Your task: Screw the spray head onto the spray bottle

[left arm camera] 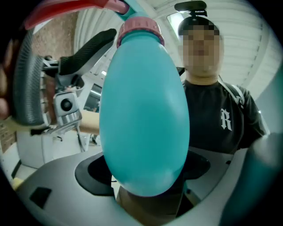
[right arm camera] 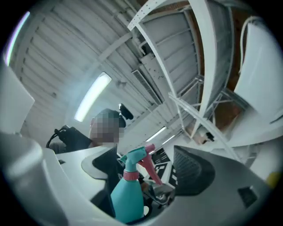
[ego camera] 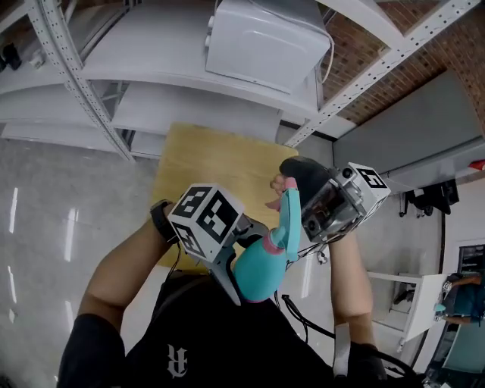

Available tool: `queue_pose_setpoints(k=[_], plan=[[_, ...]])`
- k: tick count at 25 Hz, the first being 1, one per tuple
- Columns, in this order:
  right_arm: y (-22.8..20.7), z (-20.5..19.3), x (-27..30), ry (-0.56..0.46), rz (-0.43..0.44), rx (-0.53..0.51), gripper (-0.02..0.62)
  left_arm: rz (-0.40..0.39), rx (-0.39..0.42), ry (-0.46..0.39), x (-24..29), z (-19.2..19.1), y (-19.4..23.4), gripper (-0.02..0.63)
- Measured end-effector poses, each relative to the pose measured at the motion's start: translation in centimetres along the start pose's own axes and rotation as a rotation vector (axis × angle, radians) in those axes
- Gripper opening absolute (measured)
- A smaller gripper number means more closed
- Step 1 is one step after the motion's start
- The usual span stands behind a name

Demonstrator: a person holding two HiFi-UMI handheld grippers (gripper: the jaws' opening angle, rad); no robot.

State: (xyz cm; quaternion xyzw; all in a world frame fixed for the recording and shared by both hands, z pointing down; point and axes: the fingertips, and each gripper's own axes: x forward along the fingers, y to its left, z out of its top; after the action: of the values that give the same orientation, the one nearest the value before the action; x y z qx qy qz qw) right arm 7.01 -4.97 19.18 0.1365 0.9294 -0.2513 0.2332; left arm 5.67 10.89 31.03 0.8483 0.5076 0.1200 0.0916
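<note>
A teal spray bottle [ego camera: 260, 271] is clamped by its body in my left gripper [ego camera: 244, 261], held up over the person's chest. Its teal spray head [ego camera: 289, 221] sits on the neck with a pink collar [left arm camera: 139, 29] and a red trigger [left arm camera: 70, 10]. In the left gripper view the bottle [left arm camera: 143, 119] fills the middle, pressed between the jaws of the left gripper [left arm camera: 143, 178]. My right gripper [ego camera: 299, 206] stands open around the spray head. Its black pads [right arm camera: 193, 170] are spread wide to either side of the head [right arm camera: 132, 156] and clear of it.
Below the grippers lies a wooden tabletop [ego camera: 220, 159]. White metal shelving [ego camera: 189, 95] with a white box [ego camera: 261, 38] stands behind it, a brick wall [ego camera: 379, 45] at the right. Glossy floor [ego camera: 53, 204] spreads left. Another person [ego camera: 458, 297] stands far right.
</note>
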Motion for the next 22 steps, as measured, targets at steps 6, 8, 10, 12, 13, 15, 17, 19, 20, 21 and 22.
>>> queue_pose_setpoints(k=[6,8,10,12,13,15,17,19,20,21,22], plan=[[1.8,-2.7,4.6,0.067,0.209,-0.149,0.376,-0.132,-0.006,-0.018,1.4,-0.1,-2.0,0.423],[1.7,-2.7,4.7,0.073,0.164,-0.157,0.311,-0.097,-0.016,-0.059,1.0,-0.1,-1.5,0.423],[0.8,-2.3,4.2,0.069,0.036,-0.148,0.161,-0.029,-0.039,-0.115,-0.2,0.1,-0.5,0.423],[-0.5,-2.0,3.5,0.081,-0.140,-0.162,0.098,0.073,-0.083,-0.142,-1.4,-0.3,1.1,0.423],[-1.2,-2.0,3.2,0.103,-0.231,-0.185,0.097,0.124,-0.108,-0.142,-1.9,-0.7,1.8,0.423],[-2.2,-2.6,2.9,0.169,-0.365,-0.240,0.098,0.187,-0.145,-0.131,-2.4,-1.7,2.7,0.423],[-2.2,-3.8,2.6,0.248,-0.388,-0.257,0.098,0.188,-0.157,-0.119,-2.3,-2.1,2.5,0.423],[-1.6,-4.8,2.2,0.290,-0.341,-0.226,0.100,0.163,-0.151,-0.106,-2.0,-2.1,2.1,0.423],[-1.3,-4.9,2.2,0.288,-0.308,-0.210,0.100,0.150,-0.147,-0.100,-1.8,-2.1,1.9,0.423],[-1.0,-4.9,2.4,0.281,-0.276,-0.201,0.101,0.137,-0.143,-0.093,-1.6,-2.0,1.8,0.423],[-0.7,-4.9,2.6,0.275,-0.243,-0.196,0.101,0.126,-0.138,-0.085,-1.4,-2.0,1.7,0.423]])
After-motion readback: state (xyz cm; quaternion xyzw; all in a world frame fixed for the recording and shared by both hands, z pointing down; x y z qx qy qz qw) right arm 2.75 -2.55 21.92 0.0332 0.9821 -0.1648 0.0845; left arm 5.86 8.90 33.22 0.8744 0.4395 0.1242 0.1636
